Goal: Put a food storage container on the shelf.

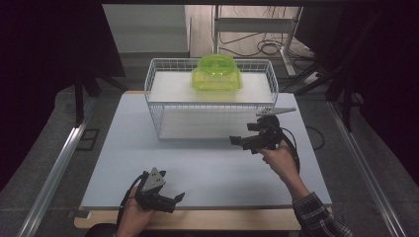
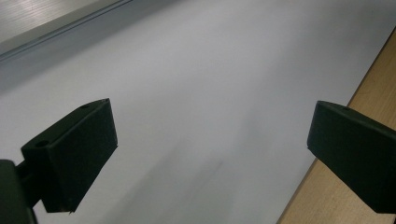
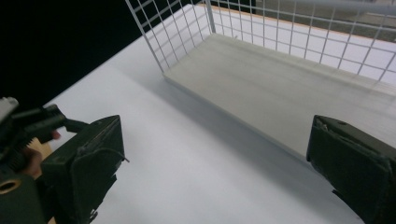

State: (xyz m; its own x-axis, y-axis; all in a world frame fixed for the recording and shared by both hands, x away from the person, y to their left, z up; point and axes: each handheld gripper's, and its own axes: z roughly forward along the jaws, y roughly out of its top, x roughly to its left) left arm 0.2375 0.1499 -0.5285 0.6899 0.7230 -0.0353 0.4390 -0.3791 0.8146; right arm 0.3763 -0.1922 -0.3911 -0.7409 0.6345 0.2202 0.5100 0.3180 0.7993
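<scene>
I think I am between steps: both my grippers are empty with jaws wide. My right gripper (image 1: 242, 141) is just before the white wire rack (image 1: 157, 106); the translucent green plastic container (image 1: 216, 73) sits on its upper shelf. My left gripper (image 1: 174, 200) waits far from the rack. Its wire sides may hinder reaching.

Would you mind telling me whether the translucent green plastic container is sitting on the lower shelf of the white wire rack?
No, the translucent green plastic container rests on the upper shelf of the white wire rack.

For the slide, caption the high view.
Green container atop wire rack; both tongs, left and right, open over the table.
</scene>
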